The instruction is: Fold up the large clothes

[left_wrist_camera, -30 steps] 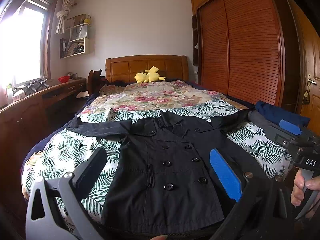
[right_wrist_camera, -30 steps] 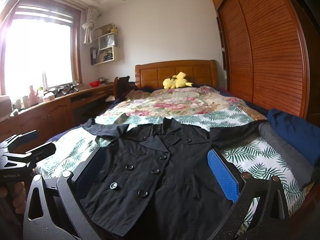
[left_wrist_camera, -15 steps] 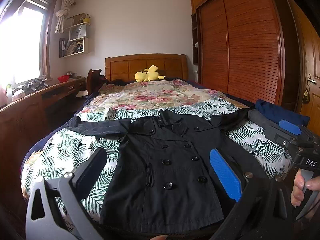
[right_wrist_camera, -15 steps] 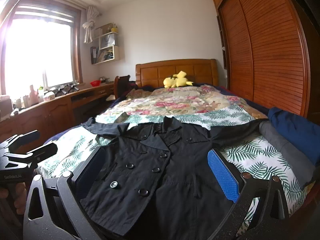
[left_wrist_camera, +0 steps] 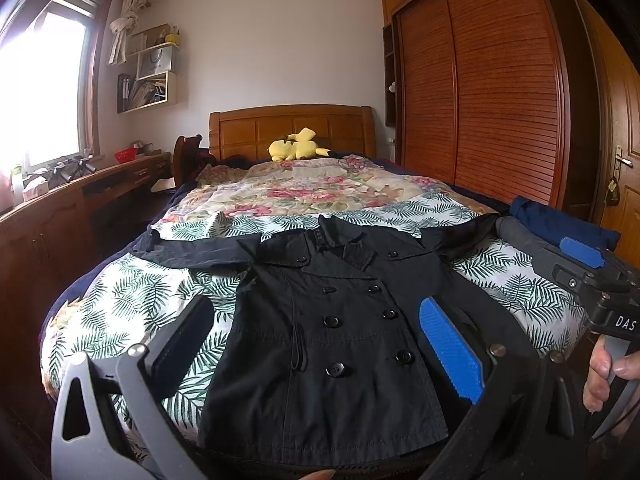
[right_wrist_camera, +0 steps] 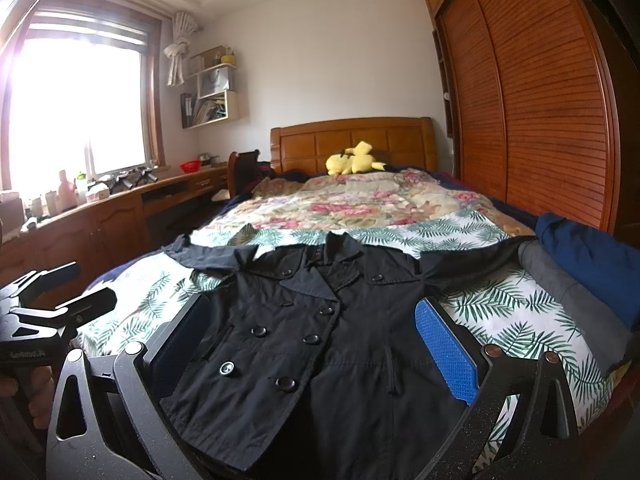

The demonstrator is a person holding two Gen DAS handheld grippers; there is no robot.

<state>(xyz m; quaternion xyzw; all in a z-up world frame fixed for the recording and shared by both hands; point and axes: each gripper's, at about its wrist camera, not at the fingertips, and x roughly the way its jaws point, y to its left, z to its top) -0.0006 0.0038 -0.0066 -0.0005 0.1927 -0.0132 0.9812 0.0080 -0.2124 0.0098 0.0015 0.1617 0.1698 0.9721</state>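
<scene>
A black double-breasted coat [left_wrist_camera: 340,320] [right_wrist_camera: 320,340] lies face up and flat across the foot of the bed, sleeves spread out to both sides, collar toward the headboard. My left gripper [left_wrist_camera: 316,344] hovers open above its hem with nothing between the fingers. My right gripper [right_wrist_camera: 312,344] is also open over the coat's lower half, holding nothing. The right gripper's body [left_wrist_camera: 592,280] shows at the right edge of the left wrist view, a hand [left_wrist_camera: 608,372] on its handle. The left gripper's body [right_wrist_camera: 48,312] appears at the left edge of the right wrist view.
The bed [left_wrist_camera: 132,300] has a fern-print sheet and a floral quilt [left_wrist_camera: 312,188]. Folded grey and navy clothes [right_wrist_camera: 580,264] sit at its right edge. A yellow plush toy [left_wrist_camera: 296,146] rests by the headboard. A wooden desk [right_wrist_camera: 120,208] runs along the left; a wardrobe [left_wrist_camera: 480,92] fills the right.
Both views have drifted slightly; the coat sits a little lower in frame than a second ago. The coat lies as before and both grippers stay open.
</scene>
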